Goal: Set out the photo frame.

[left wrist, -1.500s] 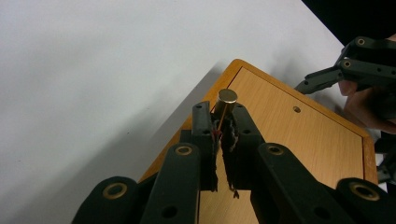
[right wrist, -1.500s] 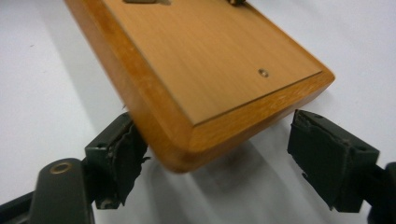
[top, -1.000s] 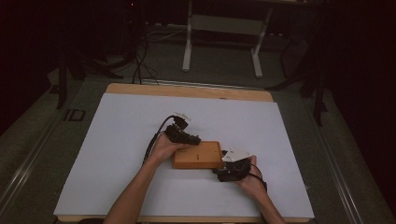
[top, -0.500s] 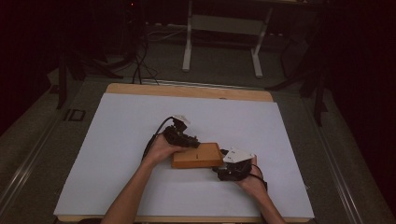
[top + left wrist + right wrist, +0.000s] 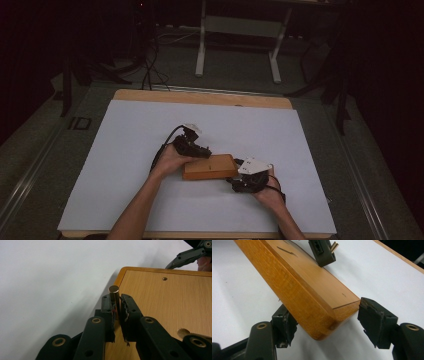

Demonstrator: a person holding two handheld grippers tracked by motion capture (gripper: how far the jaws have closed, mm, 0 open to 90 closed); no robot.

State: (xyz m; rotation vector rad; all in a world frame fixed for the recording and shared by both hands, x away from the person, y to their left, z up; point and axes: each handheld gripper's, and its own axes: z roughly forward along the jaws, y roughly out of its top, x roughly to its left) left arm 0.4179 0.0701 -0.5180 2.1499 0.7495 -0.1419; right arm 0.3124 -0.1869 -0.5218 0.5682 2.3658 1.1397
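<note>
A flat orange-brown wooden block (image 5: 210, 167) lies on the white table top (image 5: 125, 150) near the front middle. My left gripper (image 5: 204, 151) hangs over the block's far left edge, shut on a short brass-coloured pin (image 5: 114, 293) that stands upright between its pads. In the left gripper view the block (image 5: 170, 302) shows a small hole (image 5: 164, 279) near its far edge. My right gripper (image 5: 236, 175) is at the block's right end. Its jaws stand open astride a rounded corner of the block (image 5: 312, 297), the right pad (image 5: 374, 320) a little clear of the wood.
The table's wooden far edge (image 5: 200, 97) borders the white sheet. Beyond it stand a white desk frame (image 5: 240, 45) and loose cables (image 5: 150, 65) on a dark floor. Bare white surface spreads to the left, right and behind the block.
</note>
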